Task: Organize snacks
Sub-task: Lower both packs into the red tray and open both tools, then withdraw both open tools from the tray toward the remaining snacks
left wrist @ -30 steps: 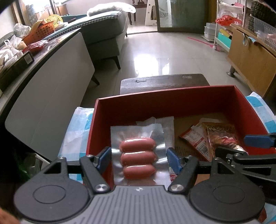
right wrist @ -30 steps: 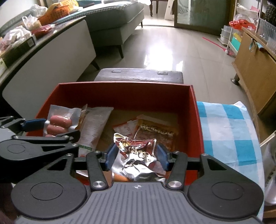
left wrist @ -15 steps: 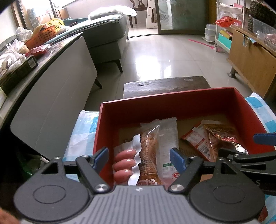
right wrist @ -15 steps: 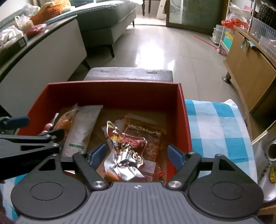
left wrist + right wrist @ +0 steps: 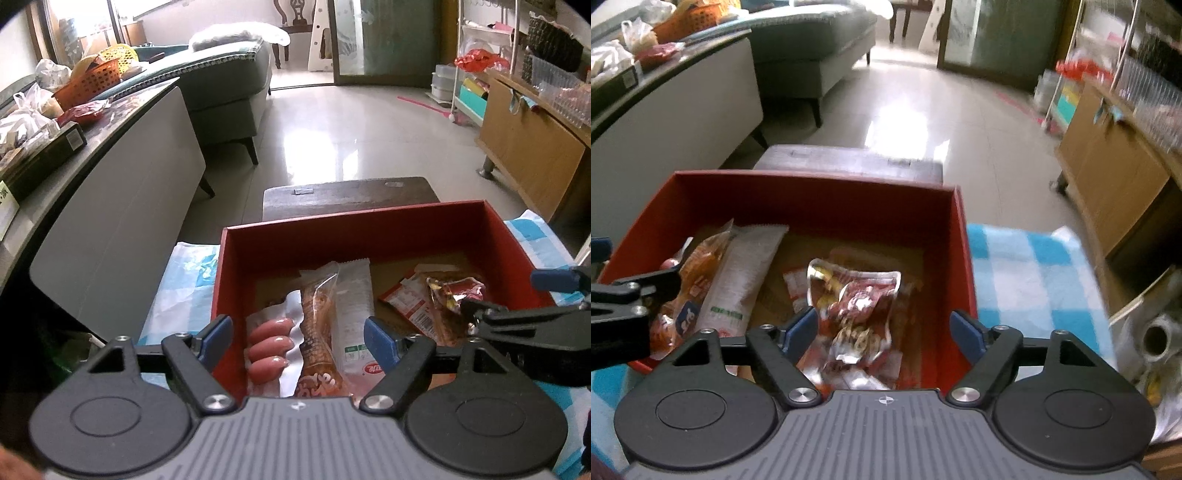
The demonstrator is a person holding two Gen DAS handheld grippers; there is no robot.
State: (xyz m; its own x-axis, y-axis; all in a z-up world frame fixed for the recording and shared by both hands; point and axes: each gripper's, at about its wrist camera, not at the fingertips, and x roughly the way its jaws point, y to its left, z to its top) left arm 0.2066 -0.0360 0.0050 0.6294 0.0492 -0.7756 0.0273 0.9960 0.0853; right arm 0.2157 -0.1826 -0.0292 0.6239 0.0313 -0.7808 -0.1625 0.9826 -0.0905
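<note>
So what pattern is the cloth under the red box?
Blue and white checks on the cloth, clearest in the right wrist view.

White wrapper (image 5: 354, 314), near edge of red box (image 5: 351, 236): red oval logo and green mark, letters too small to read.
Orange snack pack (image 5: 318, 332): large white characters, partly hidden, unreadable.
Red packet (image 5: 406, 301): barcode label, digits illegible.
</note>
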